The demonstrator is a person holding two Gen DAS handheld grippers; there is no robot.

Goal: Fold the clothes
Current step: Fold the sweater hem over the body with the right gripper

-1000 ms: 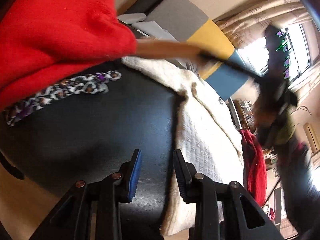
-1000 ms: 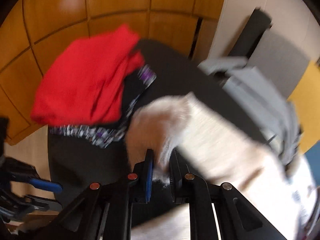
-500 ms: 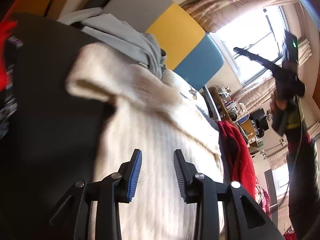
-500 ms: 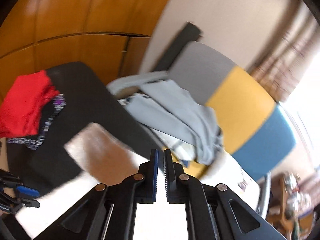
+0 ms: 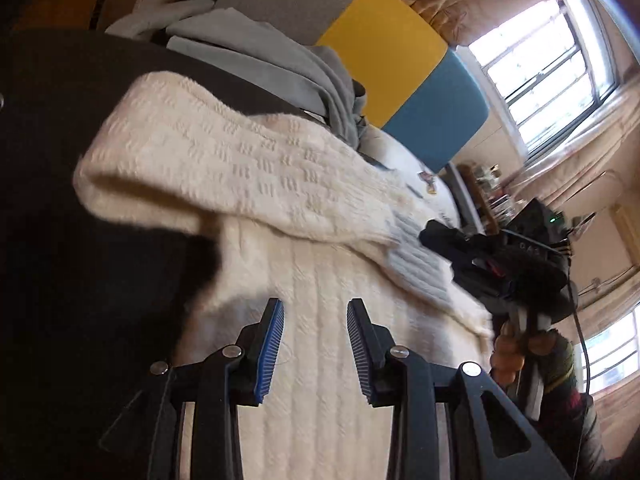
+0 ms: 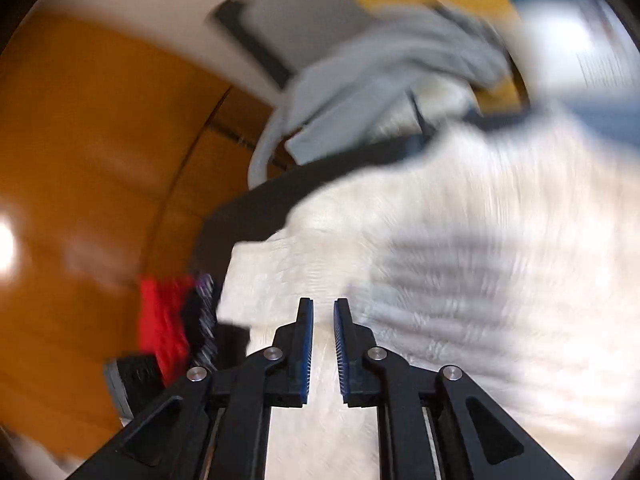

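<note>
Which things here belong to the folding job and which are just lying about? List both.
Job: cream sweater, left gripper, right gripper.

Lying about: grey garment, red clothes, patterned cloth, colour-block headboard, curtains.

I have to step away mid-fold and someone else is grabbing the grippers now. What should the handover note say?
Left gripper: open, holds nothing, over the cream sweater.
Right gripper: slightly open, nothing visibly clamped, also over the sweater; that view is blurred.
Sweater lies on the black table, one sleeve laid across the body.
Red garment sits at the table's far side; grey clothes are piled by the chair.
Left: the remaining folds on the sweater, then the grey pile.
</note>
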